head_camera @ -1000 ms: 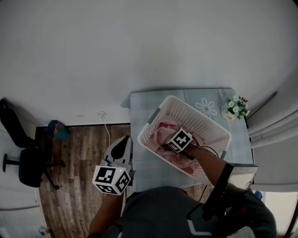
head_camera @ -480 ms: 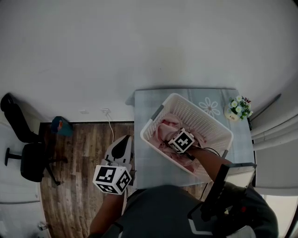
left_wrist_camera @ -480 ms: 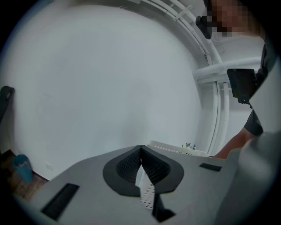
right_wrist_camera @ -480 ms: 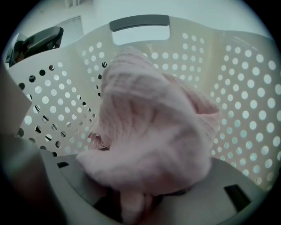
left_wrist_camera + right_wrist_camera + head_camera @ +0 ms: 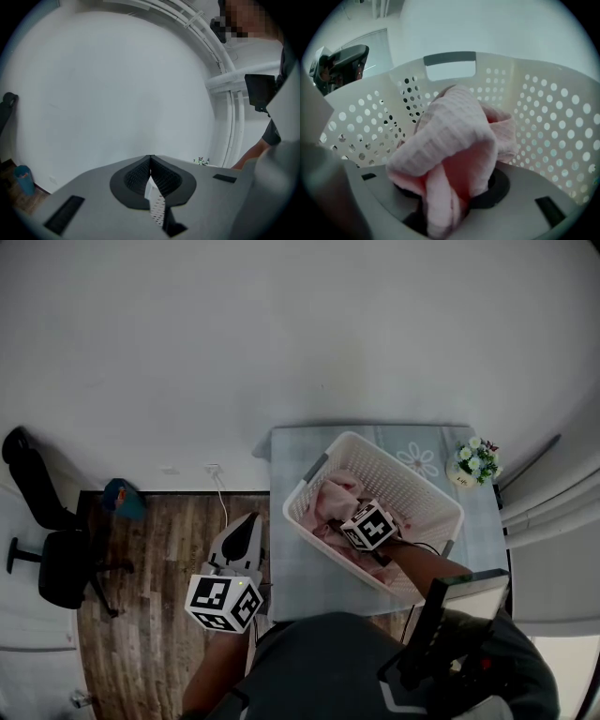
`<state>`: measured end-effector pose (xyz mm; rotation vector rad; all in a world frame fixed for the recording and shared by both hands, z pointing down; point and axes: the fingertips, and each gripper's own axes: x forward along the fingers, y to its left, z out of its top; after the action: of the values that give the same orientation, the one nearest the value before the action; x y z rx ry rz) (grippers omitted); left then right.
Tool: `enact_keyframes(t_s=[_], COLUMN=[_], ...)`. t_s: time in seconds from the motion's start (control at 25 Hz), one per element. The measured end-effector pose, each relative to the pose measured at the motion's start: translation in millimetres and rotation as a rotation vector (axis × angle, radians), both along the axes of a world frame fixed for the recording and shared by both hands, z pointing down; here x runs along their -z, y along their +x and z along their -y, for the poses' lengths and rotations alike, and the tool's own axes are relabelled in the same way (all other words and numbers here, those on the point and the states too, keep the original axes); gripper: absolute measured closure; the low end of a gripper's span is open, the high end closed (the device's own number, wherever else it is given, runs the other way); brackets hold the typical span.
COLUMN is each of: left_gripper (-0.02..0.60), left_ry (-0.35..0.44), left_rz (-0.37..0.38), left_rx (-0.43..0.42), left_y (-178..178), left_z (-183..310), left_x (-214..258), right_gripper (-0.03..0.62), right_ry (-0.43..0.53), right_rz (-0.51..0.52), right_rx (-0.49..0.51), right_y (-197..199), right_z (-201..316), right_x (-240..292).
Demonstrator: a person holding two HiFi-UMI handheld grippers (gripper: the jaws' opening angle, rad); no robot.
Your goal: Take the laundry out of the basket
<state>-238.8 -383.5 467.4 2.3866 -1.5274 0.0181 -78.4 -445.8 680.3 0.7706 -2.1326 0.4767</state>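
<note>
Inside the laundry basket (image 5: 543, 108), your right gripper (image 5: 447, 199) is closing on the pink cloth (image 5: 454, 136); folds bulge toward twelve o'clock.

Table (image 5: 292, 582) backs onto the wall, with floor (image 5: 159, 615) to its left. Basket (image 5: 412, 486) sits on the table, skewed to its edges, taking up most of the top. Laundry (image 5: 330, 501) lies in the basket, heaped toward its left end. Flower pot (image 5: 475, 461) on the table's far right corner, near the basket, not touching. Right gripper (image 5: 361, 526) inside the basket, jaws closing on a fold of laundry. Left gripper (image 5: 246, 532) over the floor, just left of the table, jaws together. Chair (image 5: 56, 568) far left on the floor.
</note>
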Motion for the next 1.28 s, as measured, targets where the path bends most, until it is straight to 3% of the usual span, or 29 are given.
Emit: enact_keyframes(t_s=[0.4, 0.76, 1.28], left_gripper=[0.572, 0.572, 0.572], left_ry=[0.029, 0.054, 0.105], left_rz=[-0.018, -0.021, -0.014], left_rx=[-0.026, -0.083, -0.074], left_y=[6.6, 28.7, 41.5], left_z=[-3.8, -1.8, -16.2], left_x=[10.3, 22.8, 48.3], right_gripper=[0.359, 0.359, 0.359], right_ry=[0.109, 0.268, 0.427], right_rz=[0.154, 0.313, 0.531], right_rx=[-0.055, -0.123, -0.202], right_y=[3.1, 18.3, 52.9], right_z=[-1.5, -3.8, -15.4], right_x=[59.3, 138.7, 248.1])
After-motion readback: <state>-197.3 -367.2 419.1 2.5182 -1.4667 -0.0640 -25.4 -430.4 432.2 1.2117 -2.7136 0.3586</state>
